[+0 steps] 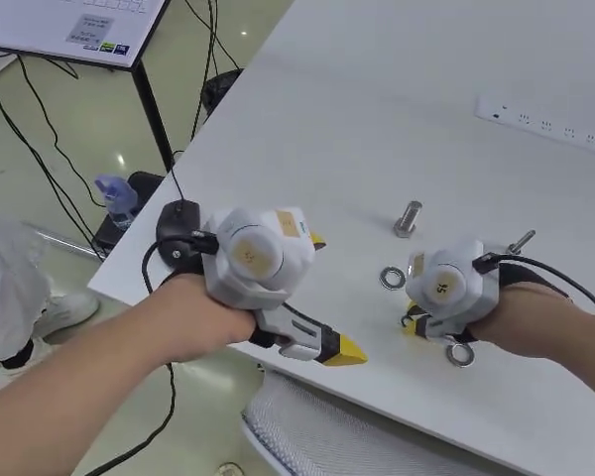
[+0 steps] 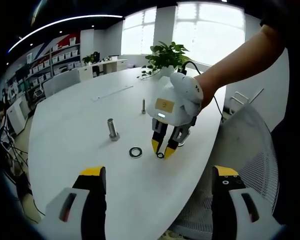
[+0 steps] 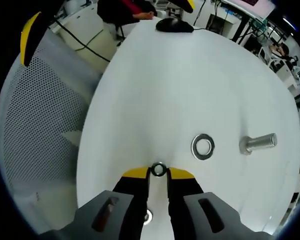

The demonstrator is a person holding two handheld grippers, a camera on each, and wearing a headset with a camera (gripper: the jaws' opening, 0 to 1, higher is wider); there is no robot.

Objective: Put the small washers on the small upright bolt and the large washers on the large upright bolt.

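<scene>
At the left, the left gripper (image 1: 333, 295) hangs over the near edge of the desk (image 1: 377, 119). Its yellow-tipped jaws are spread wide with nothing between them, and it is well apart from the hardware.

Right of it, a large washer (image 1: 392, 278) lies flat on the desk. Just beyond that, on the far side, stands the large upright bolt (image 1: 408, 218). Its shank looks bare, with no washer on it.

Further right, the right gripper (image 2: 165, 150) points down at the desk. Its jaws are closed on a small washer (image 3: 158, 165), pinched by its rim between the tips and held at or just above the surface. Another washer (image 1: 460, 354) lies near the desk's edge, just beside this gripper. I cannot judge its size with any confidence.

At the far right, the small upright bolt (image 1: 521, 241) stands beyond the right gripper, and it too appears to carry nothing.

By this reckoning the task has barely begun. One small washer is in hand and not yet threaded onto anything. The large washer and the one at the edge are both untouched, and every washer visible has yet to go on a bolt.
</scene>
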